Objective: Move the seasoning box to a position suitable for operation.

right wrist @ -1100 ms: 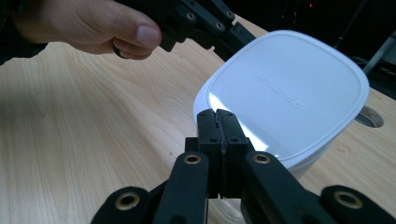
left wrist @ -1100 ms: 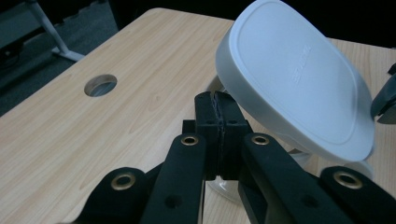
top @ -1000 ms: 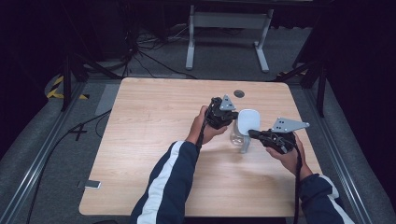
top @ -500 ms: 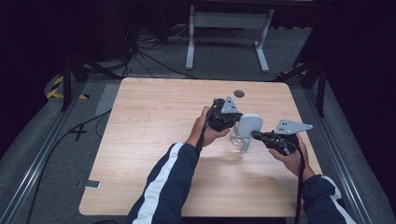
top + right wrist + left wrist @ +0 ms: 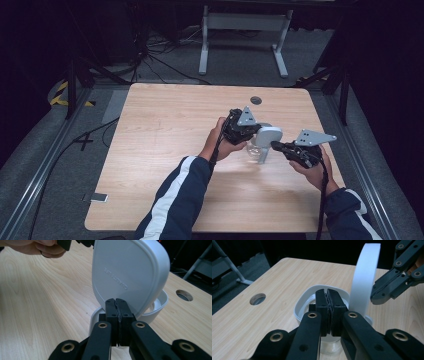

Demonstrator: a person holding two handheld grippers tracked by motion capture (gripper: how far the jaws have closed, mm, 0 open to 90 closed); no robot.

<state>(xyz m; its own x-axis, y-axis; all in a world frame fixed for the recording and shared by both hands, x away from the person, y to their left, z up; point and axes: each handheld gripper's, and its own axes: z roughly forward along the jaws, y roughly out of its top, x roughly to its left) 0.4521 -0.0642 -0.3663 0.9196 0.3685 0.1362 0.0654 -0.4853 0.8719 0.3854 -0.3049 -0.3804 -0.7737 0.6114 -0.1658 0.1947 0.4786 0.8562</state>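
Overhead, both forearms reach in at mid-table, left gripper [image 5: 248, 131] and right gripper [image 5: 280, 146] meeting over a clear plastic container with a white rim [image 5: 255, 148]. Left gripper view: jaws pinched shut on that rim, with the rounded white plastic lid [image 5: 363, 281] standing edge-on. Right gripper view: jaws clamped on the lid's lower edge, its embossed face showing.

Lab: dark curtains, floor cables [image 5: 150, 55]

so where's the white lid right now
In the high view the white lid stands upright over the clear container, right of table centre, between both grippers.
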